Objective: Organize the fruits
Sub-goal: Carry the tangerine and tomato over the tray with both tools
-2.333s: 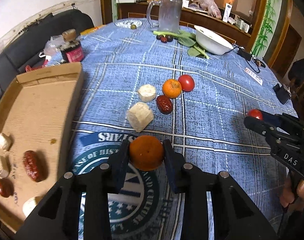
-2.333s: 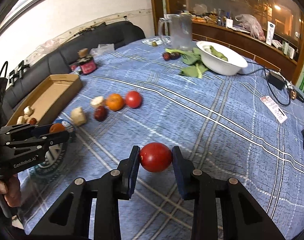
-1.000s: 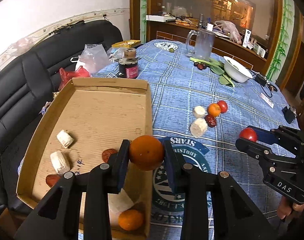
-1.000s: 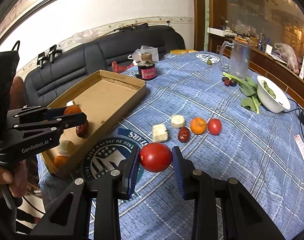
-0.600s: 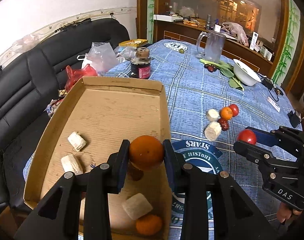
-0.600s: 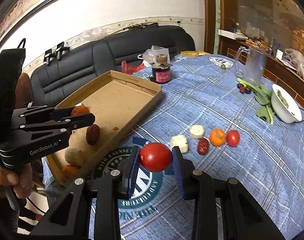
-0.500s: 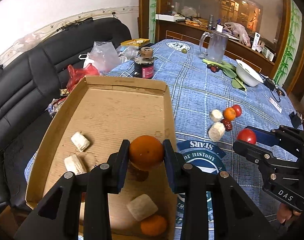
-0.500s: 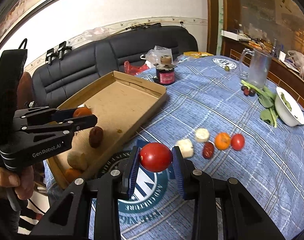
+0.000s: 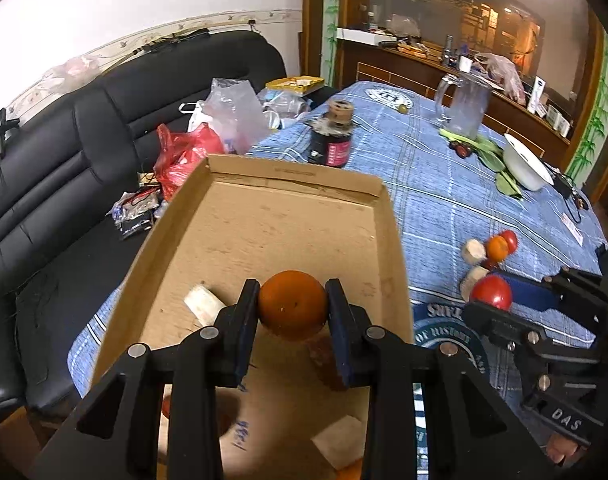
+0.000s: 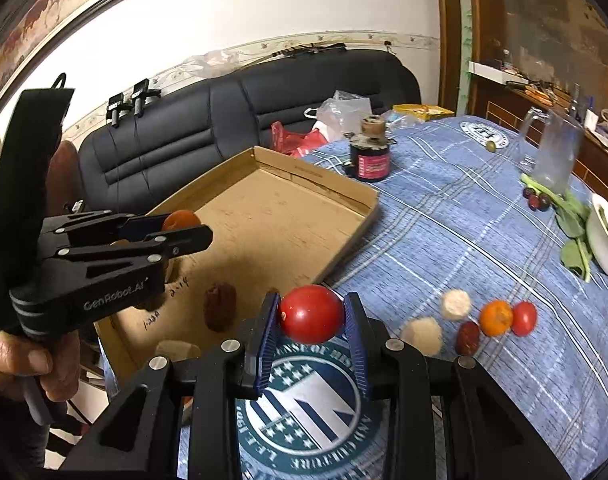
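My left gripper (image 9: 292,312) is shut on an orange (image 9: 292,305) and hangs over the near half of the cardboard tray (image 9: 304,178). The right gripper (image 10: 312,316) is shut on a red tomato (image 10: 312,314), above the round blue emblem beside the tray's (image 10: 316,182) right wall. Inside the tray lie a dark red date (image 10: 219,306) and pale white chunks (image 9: 201,304). On the cloth to the right sit two pale chunks (image 10: 422,332), a date (image 10: 468,338), a small orange (image 10: 496,317) and a tomato (image 10: 524,318).
A dark jar (image 10: 370,160) stands just beyond the tray's far corner. Further back are a glass pitcher (image 10: 554,152), green leaves (image 10: 572,224) and a white bowl (image 9: 526,164). A black sofa (image 9: 63,168) with plastic bags runs along the table's left side.
Both grippers have moved left across the table with their fruit still held. The left one now hangs further over the tray; the right one has neared the tray's side.
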Tool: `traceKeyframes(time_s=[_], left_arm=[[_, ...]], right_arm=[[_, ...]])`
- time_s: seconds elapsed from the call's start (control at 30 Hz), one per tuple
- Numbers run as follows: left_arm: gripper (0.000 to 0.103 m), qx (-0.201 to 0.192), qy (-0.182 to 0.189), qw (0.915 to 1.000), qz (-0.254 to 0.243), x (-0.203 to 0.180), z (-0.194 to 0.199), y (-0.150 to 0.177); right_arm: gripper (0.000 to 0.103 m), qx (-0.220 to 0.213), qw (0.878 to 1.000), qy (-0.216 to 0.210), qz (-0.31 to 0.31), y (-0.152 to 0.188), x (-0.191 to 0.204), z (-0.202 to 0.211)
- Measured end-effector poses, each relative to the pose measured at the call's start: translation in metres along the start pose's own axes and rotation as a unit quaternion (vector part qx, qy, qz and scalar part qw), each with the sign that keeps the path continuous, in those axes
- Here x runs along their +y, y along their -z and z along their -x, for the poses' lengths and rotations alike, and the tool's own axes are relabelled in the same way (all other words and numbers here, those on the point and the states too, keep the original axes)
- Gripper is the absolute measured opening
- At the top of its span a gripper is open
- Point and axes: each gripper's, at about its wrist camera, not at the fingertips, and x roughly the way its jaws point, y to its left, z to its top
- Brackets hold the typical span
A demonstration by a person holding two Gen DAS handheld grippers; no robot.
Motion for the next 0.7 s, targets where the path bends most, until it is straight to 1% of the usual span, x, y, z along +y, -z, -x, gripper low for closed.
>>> traceKeyframes(time_s=[0.23, 0.47, 0.7], left_arm=[[0.031, 0.009, -0.011, 0.9998, 0.015, 0.019, -0.015, -0.014], [0.031, 0.031, -0.031, 0.9987, 0.025, 0.032, -0.045, -0.026], [0.031, 0.057, -0.043, 0.9971, 0.028, 0.037, -0.069, -0.031]], right_arm=[[0.032, 0.004, 1.0, -0.02, -0.002, -0.015, 0.008, -0.024], [0.032, 0.015, 0.999, -0.037, 0.004, -0.032, 0.02, -0.056], [0.032, 0.042, 0.998, -0.043, 0.023, -0.037, 0.032, -0.089]])
